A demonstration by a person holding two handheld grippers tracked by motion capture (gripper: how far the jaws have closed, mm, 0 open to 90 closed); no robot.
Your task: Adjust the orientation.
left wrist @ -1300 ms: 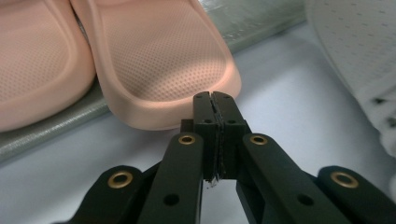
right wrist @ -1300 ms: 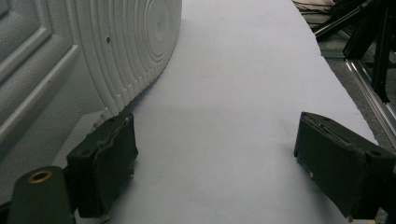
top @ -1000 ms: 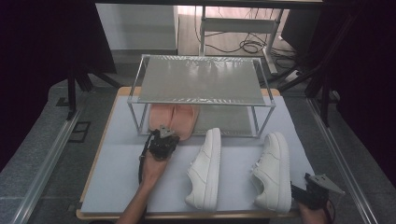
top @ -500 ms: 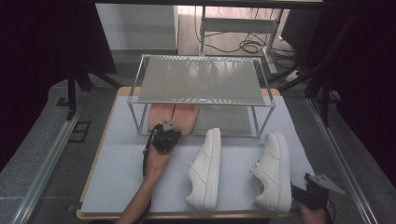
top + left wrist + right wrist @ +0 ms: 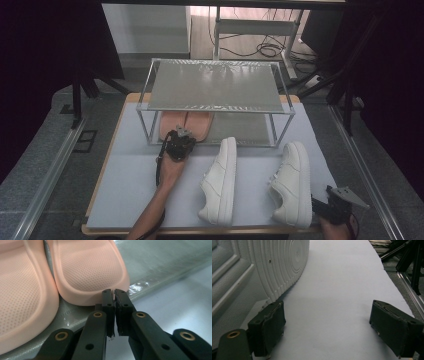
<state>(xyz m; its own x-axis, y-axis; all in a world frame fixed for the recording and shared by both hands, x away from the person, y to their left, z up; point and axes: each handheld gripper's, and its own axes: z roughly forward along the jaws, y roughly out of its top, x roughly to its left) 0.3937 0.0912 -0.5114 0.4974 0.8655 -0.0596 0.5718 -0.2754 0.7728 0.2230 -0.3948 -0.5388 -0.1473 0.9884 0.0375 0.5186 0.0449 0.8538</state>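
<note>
A pale grey surface (image 5: 130, 185) sits in a dark room, with a two-tier metal rack (image 5: 215, 95) standing at its far half. On the rack's lower shelf lies a pair of pink slippers (image 5: 186, 125), side by side and touching. Your left hand-held gripper (image 5: 179, 145) is at the shelf's front edge — its jaws are pressed together with nothing between them, their tips just against the rim of one pink slipper (image 5: 87, 272). Two white sneakers (image 5: 220, 180) lie on the surface in front of the rack, well apart from each other. Your right hand-held gripper (image 5: 327, 327) rests low at the near right corner, jaws spread wide and empty, with the right white sneaker's sole (image 5: 284, 262) just beside one jaw.
</note>
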